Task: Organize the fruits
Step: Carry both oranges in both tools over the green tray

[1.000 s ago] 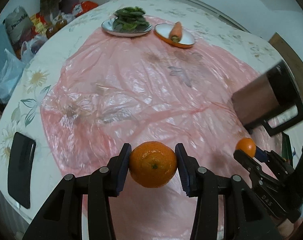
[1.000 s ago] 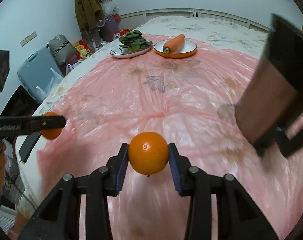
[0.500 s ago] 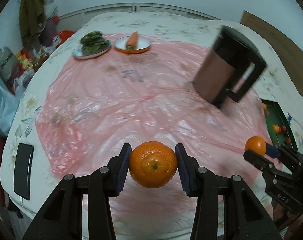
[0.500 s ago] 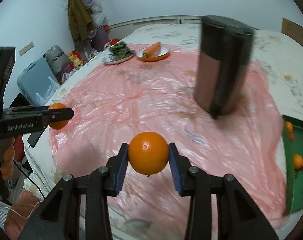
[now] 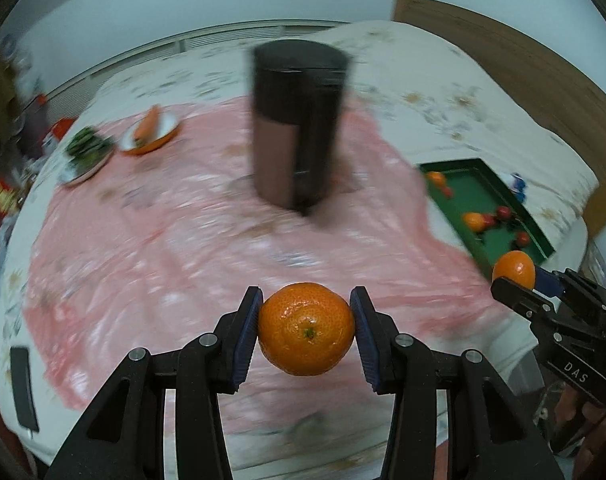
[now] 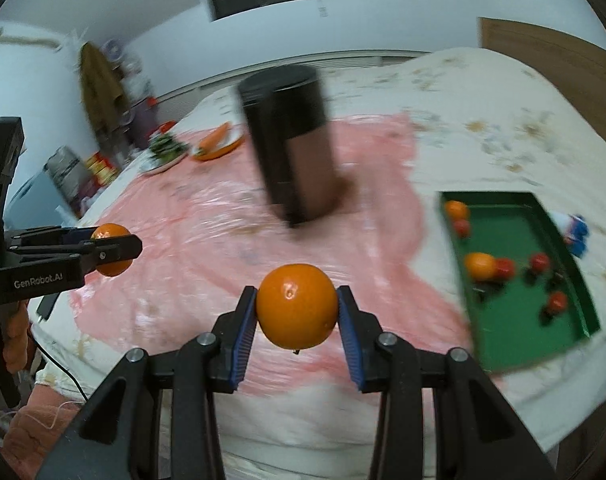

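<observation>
Fruit to be organized is split between my two claws and the green rectangular tray (image 6: 579,276), which lies at the right edge of the bed, off the pink plastic sheet (image 5: 151,248).

1. Change of view. One second ago both cameras faced the far end of the bed, where the orange-rimmed plate with a carrot (image 5: 149,132) and the plate of leafy greens (image 5: 87,152) stand. Both views have since swung to the right. The tray, absent from both views a second ago, is now in full sight of the right camera and partly visible to the left one. The tall dark cylindrical jug (image 5: 299,128) has shifted from the right margin to the centre of both frames; it stands upright on the sheet, between the plates and the tray.

2. Tray contents. Two oranges and several small red fruits lie loose inside; motion blur prevents an exact count.

3. Claws. My left claw (image 5: 306,330) pinches a round orange mandarin (image 5: 306,328), stem scar toward the camera. My right claw (image 6: 297,312) pinches a second smooth orange mandarin (image 6: 297,306). Both fruits are clear of the sheet, over the near edge of the bed, with the grip unchanged throughout.

4. Meaning for the task. I judge this a carry phase toward the tray. The right claw is nearer it and should release first.
</observation>
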The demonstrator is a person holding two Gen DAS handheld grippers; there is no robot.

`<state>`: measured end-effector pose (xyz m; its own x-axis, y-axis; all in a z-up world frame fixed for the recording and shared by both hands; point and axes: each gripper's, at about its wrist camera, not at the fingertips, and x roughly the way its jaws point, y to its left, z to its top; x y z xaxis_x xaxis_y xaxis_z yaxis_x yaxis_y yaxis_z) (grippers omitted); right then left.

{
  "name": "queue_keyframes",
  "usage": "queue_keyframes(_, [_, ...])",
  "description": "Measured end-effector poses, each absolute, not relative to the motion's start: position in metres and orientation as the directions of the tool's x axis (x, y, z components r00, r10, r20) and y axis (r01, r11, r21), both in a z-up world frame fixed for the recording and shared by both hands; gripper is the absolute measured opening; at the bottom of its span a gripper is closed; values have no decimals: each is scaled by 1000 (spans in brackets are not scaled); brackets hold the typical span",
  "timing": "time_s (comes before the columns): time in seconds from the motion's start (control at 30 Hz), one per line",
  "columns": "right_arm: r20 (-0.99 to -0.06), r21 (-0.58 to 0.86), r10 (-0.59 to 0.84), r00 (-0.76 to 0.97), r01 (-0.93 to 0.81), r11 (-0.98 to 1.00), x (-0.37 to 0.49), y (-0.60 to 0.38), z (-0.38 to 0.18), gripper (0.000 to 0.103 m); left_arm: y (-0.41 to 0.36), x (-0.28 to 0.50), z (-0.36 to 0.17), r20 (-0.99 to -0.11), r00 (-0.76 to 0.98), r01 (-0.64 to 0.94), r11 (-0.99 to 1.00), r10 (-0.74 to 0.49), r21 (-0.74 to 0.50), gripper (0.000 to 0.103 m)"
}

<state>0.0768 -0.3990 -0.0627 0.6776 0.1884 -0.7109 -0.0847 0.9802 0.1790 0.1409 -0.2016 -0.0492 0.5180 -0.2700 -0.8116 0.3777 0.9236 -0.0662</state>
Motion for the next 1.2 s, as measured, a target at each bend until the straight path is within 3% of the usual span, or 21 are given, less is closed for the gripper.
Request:
queue_keyframes(0.5, [-734, 123, -70, 676, 234, 964, 65, -586, -93, 39, -412, 167, -54, -802, 454, 576, 815, -388, -68, 40])
queue_keyframes(0.93, [-750, 160, -30, 661, 226, 961, 118, -644, -139, 39, -532, 236, -115, -836, 424, 585, 810, -349, -42, 39])
queue_keyframes(1.2, [-775, 166, 22, 632, 170, 971, 134, -641, -167, 39, -565, 262, -157, -867, 401, 567, 823, -297, -20, 39])
